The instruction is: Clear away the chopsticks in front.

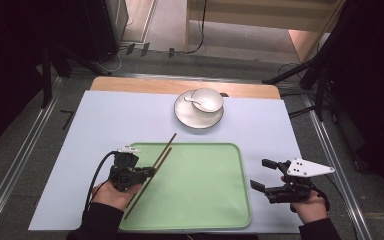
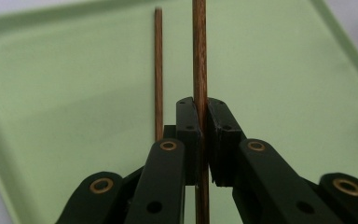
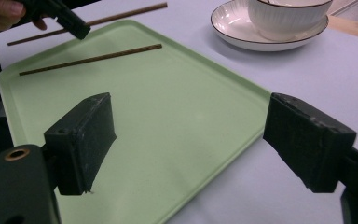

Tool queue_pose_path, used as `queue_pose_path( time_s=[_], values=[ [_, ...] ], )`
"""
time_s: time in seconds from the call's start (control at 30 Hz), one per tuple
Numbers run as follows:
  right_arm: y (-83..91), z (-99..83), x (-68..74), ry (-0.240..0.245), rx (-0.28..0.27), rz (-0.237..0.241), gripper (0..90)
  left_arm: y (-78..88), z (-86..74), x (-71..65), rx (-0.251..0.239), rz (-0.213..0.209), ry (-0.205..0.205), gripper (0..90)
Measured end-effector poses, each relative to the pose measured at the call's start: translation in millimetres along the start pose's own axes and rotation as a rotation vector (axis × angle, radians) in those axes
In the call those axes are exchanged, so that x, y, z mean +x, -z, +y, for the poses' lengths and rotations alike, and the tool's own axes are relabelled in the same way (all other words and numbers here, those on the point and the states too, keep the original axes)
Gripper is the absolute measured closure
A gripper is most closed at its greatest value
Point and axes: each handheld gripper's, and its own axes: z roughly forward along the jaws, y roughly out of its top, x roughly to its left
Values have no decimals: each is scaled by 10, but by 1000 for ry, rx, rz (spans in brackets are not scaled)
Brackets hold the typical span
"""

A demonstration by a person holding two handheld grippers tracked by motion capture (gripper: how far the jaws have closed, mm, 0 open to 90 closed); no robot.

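This looks like a lab or recording studio rather than a home: the table (image 1: 130, 86) stands on a bare grey floor (image 1: 220, 60), metal rails (image 1: 10, 165) run along it at nine and three o'clock, black tripod legs (image 1: 305, 70) at two o'clock, cables (image 1: 130, 50) at twelve.
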Motion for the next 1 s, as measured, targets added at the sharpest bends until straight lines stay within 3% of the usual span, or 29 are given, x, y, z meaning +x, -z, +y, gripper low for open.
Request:
queue_pose_path(
  time_s=[0.23, 0.4, 0.8, 1.0],
  values=[
    [-7, 11, 3, 2, -3, 2, 169, -187, -194, -17, 74, 20, 36, 853],
    [-8, 11, 3, 2, -4, 3, 169, -232, -237, 22, 70, 45, 64, 852],
    [3, 9, 10, 1, -5, 1, 169, -141, -309, 52, 56, 109, 108, 833],
    [-4, 8, 7, 5, -2, 4, 169, -123, -304, 104, 57, 92, 118, 806]
  ],
)
